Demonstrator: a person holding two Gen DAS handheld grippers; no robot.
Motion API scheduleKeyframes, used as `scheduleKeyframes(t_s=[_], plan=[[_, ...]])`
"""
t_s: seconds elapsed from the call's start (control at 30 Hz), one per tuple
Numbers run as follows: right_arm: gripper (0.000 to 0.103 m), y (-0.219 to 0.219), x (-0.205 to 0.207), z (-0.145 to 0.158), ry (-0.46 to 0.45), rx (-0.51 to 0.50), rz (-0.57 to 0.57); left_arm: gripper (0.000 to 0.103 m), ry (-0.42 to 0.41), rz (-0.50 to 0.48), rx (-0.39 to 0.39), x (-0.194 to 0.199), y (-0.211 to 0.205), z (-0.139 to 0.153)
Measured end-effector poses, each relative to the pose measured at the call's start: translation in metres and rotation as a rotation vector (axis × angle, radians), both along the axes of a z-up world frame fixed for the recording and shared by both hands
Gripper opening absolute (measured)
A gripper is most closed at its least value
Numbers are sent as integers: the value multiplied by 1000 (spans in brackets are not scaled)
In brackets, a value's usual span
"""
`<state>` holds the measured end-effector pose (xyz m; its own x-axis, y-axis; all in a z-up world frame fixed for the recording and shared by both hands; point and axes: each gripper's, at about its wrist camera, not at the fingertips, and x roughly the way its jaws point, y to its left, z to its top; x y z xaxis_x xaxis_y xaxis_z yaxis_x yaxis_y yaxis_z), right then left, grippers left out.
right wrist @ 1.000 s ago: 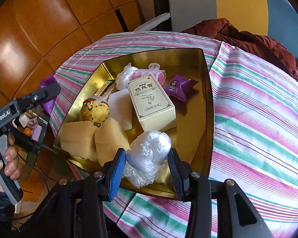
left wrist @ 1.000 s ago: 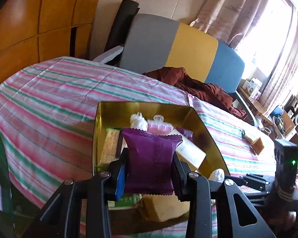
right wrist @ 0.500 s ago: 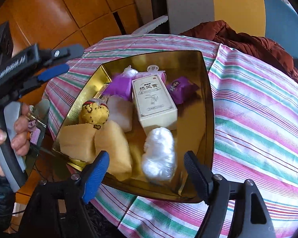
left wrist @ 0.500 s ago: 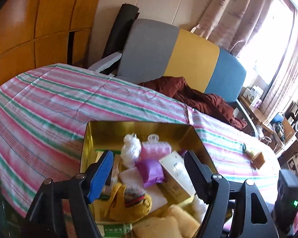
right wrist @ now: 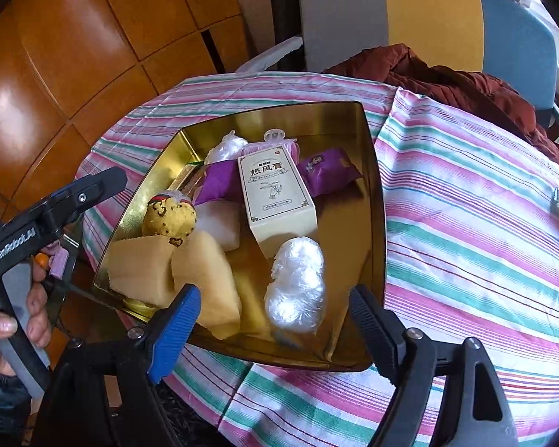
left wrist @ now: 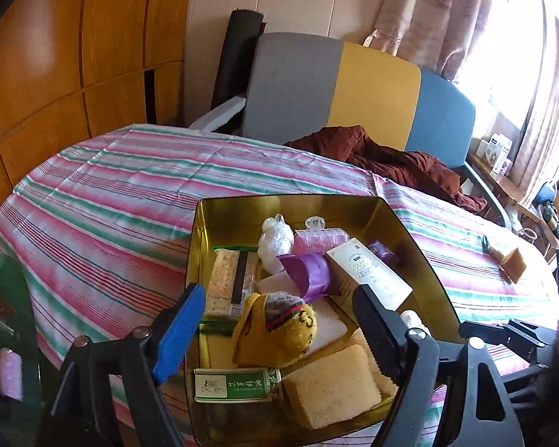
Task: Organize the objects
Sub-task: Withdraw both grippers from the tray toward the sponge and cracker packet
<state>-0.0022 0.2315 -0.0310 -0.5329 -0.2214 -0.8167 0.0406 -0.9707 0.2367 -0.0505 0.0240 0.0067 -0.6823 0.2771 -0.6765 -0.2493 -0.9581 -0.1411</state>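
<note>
While both jaws are opening, the left tool [left wrist: 275,335] and right tool [right wrist: 275,320] hang spread and empty over the gold tray [right wrist: 372,201], where the plastic-wrapped bundle [right wrist: 298,283] lies.

Background items: striped cloth [left wrist: 130,193] over the desk beyond the tongs; maroon garment [left wrist: 391,156] and grey-yellow-blue chair [left wrist: 354,89] farther beyond; wooden wall panels [left wrist: 74,56] left; curtained window [left wrist: 521,37] right.
</note>
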Motion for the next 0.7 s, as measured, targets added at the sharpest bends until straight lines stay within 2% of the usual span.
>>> scheduleKeyframes(t_s=[0.7], plan=[[87,27,9,12,45,18,-94,82,40,-93,-66,21,34,9]])
